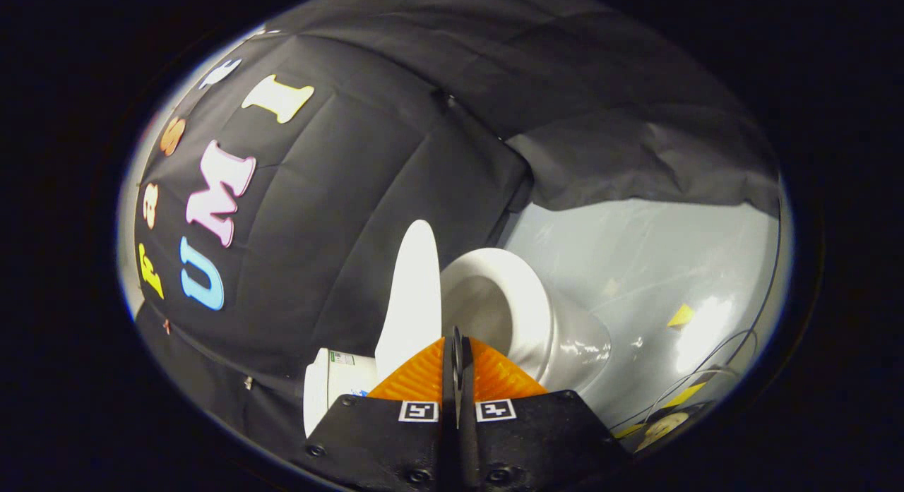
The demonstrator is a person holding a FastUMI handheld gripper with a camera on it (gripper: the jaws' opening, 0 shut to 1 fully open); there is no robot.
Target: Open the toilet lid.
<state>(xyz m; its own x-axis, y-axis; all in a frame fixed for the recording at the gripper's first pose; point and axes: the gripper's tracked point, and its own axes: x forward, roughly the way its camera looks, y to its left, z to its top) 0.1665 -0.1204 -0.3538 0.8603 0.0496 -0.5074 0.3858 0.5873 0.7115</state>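
Grey glossy floor (pixel 635 266) under black cloth booth walls (pixel 339 195). The toilet (pixel 565 337) stands just ahead of the gripper (pixel 457 340); its lid (pixel 413 294) is raised upright beside the open bowl (pixel 487 301), the cistern (pixel 332 382) behind it. Jaws pressed together, holding nothing. Cables (pixel 706 379) lie on the floor nearby.

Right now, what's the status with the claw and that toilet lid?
Claw shut, gripping nothing. Toilet lid raised, standing on edge just ahead of the fingers; bowl open beside it. Cables on the floor beyond, nothing blocking.
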